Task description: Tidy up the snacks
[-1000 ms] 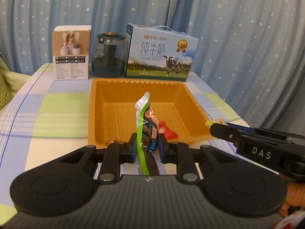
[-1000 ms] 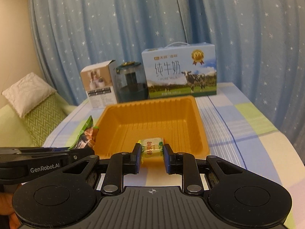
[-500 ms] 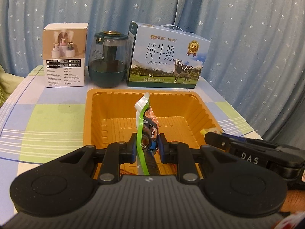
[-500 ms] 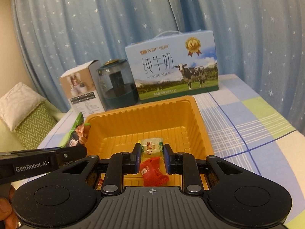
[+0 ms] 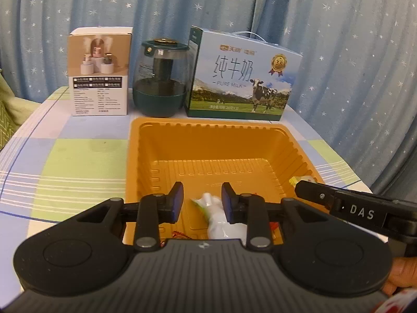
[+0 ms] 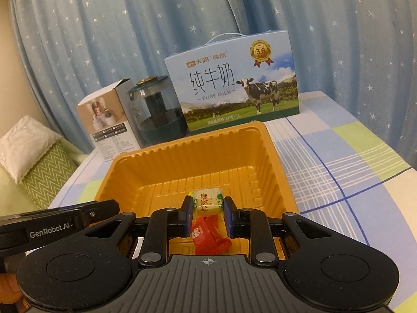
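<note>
An orange plastic tray (image 5: 208, 140) sits on the checked tablecloth; it also shows in the right wrist view (image 6: 182, 161). My left gripper (image 5: 202, 203) is open above the tray's near end, and the green and white snack pouch (image 5: 221, 221) lies blurred below it inside the tray. My right gripper (image 6: 207, 215) is shut on a yellow-green candy (image 6: 207, 200) and holds it over the tray. A red candy wrapper (image 6: 208, 237) lies in the tray under the right gripper.
At the back of the table stand a white product box (image 5: 100, 73), a dark green jar (image 5: 160, 78) and a blue milk carton box (image 5: 242, 75). A green cushion (image 6: 39, 172) lies off the left table edge. A starry blue curtain hangs behind.
My left gripper has opened and let go of the snack pouch, which has dropped into the tray. Both grippers have moved forward over the tray. The right gripper still holds the candy.
</note>
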A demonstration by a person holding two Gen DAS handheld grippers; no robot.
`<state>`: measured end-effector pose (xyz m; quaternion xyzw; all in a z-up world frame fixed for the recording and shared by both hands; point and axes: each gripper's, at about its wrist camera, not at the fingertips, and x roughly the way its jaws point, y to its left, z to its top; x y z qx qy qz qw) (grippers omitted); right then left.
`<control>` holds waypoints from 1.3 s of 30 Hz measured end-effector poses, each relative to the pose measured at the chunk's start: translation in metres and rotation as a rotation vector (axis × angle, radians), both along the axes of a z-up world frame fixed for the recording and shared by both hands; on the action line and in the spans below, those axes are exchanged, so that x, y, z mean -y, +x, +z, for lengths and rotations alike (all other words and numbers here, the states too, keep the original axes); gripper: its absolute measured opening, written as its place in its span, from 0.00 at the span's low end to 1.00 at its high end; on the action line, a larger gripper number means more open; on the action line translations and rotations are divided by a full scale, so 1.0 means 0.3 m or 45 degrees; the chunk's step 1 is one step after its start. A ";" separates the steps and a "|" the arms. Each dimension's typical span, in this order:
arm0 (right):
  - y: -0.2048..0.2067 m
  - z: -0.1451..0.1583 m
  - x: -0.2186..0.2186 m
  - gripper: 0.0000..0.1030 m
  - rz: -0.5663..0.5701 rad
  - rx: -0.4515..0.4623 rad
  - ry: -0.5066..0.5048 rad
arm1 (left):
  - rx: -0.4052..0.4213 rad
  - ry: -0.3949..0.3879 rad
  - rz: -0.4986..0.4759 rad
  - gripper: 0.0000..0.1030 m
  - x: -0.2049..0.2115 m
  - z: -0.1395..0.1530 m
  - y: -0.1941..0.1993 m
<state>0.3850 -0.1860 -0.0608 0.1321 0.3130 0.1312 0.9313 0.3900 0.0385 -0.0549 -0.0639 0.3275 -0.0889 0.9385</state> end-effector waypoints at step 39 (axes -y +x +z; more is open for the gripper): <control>-0.326 0.138 0.147 0.59 -0.120 0.141 0.089 | 0.050 -0.001 0.037 0.53 -0.032 0.091 -0.391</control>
